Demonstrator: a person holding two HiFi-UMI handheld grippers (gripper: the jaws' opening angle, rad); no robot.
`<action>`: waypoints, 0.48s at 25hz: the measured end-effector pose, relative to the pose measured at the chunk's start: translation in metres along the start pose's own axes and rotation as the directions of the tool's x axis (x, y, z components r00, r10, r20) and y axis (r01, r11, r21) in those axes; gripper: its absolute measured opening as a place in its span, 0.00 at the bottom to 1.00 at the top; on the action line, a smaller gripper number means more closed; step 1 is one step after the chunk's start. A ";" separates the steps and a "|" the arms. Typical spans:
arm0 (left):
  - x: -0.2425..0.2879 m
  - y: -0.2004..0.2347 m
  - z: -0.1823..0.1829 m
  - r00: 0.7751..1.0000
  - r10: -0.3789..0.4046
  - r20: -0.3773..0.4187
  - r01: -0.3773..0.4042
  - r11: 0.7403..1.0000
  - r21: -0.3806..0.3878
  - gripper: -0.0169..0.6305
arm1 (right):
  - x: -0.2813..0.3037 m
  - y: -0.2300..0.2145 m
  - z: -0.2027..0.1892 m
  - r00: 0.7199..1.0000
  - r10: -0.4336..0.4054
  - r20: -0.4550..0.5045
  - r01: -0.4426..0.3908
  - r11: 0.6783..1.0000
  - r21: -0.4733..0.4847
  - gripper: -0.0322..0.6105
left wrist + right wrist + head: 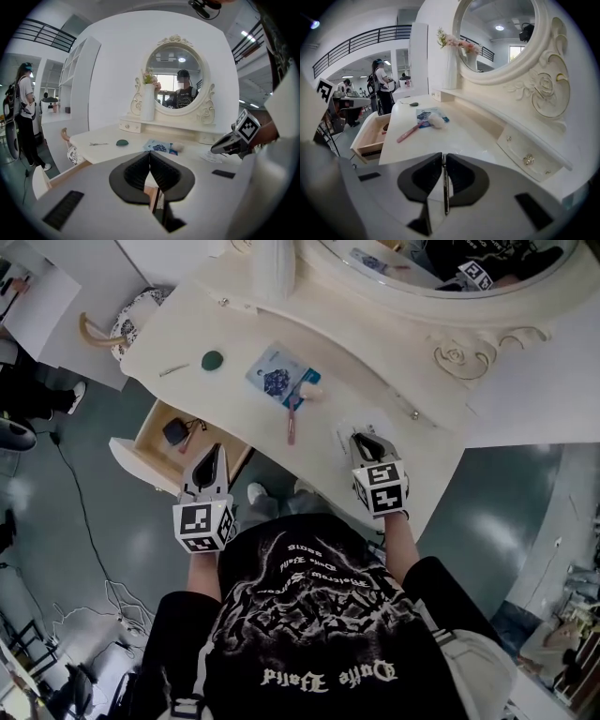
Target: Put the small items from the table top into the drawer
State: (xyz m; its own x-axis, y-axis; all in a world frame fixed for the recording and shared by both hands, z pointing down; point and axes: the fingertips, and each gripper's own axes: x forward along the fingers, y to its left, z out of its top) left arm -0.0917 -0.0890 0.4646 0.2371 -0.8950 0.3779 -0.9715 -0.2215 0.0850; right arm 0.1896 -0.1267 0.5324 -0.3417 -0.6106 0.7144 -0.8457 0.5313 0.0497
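The left gripper (214, 452) hangs just beside the open drawer (129, 461), its jaws pressed together at the tips and nothing between them. The right gripper (368, 440) is low over the table (234, 329) near its front edge. Its jaws are nearly together, pinching a clear packet (349, 430) seen edge-on. The drawer holds a small dark item (175, 431) and a slim reddish stick (191, 438). On the table top lie a green disc (213, 360), a blue packet (277, 376) and a pink stick (292, 424).

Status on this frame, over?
Left claw shut, empty, by open drawer. Right claw shut on clear wrapper over table top. Pink brush, blue packet, green disc not yet stowed. Nothing blocking.
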 end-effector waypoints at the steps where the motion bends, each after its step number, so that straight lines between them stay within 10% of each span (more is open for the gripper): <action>1: -0.001 0.002 0.000 1.000 0.005 0.002 -0.005 1.000 -0.002 0.05 | 0.000 0.002 0.003 1.000 0.004 0.004 -0.004 1.000 0.001 0.12; 12: -0.018 0.018 -0.007 0.998 0.069 0.006 -0.069 0.997 -0.031 0.05 | 0.010 0.032 0.035 0.996 0.083 0.033 -0.081 0.995 -0.066 0.12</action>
State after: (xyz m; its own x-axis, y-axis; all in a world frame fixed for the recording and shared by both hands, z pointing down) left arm -0.1132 -0.0741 0.4657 0.1697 -0.9103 0.3775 -0.9852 -0.1476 0.0869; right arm 0.1448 -0.1366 0.5163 -0.4243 -0.5837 0.6923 -0.7865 0.6164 0.0377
